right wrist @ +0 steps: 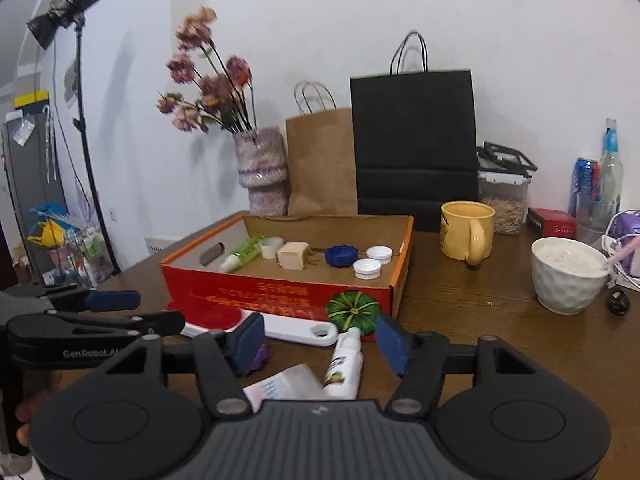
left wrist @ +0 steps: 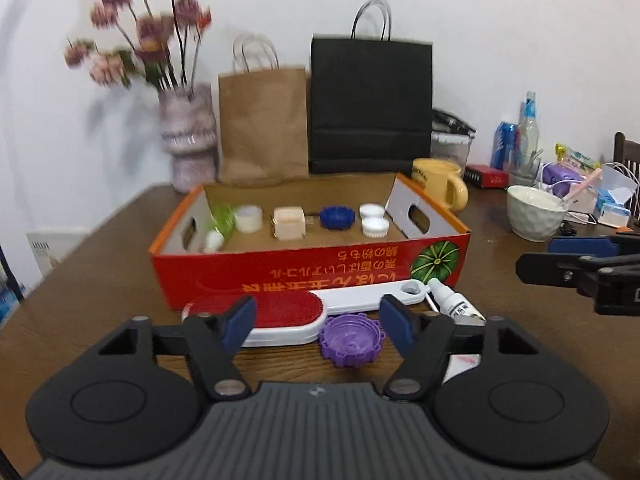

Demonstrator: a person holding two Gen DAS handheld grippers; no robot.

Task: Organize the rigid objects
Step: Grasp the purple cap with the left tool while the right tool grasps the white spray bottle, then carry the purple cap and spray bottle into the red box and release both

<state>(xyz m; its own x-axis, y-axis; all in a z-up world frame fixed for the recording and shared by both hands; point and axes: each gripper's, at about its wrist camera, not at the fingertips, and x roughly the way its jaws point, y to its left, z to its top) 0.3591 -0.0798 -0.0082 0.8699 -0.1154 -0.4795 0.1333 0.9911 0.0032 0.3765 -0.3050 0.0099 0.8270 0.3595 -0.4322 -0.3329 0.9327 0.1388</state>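
Left tongs (left wrist: pixel 318 322) part-open, empty; ridged purple plastic cap (left wrist: pixel 351 339) (round) lies between the pads. Right tongs (right wrist: pixel 320 342) likewise, white cylindrical bottle (right wrist: pixel 345 364) between.

Each hand-held gripper (left wrist: pixel 318 320) is black with blue pads (left wrist: pixel 240 322) and a ribbed grey body.

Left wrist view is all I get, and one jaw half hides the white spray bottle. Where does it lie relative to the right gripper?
Observer: The white spray bottle lies on the table, showing between the right gripper's open jaws. The pads are off it and its nozzle points toward the red box.
Reviewer: Anything beside it?
Observer: A clear packet lies close at its left.
Reviewer: What's in the container behind the yellow mug?
Observer: The clear container holds what looks like pale grain or seeds.
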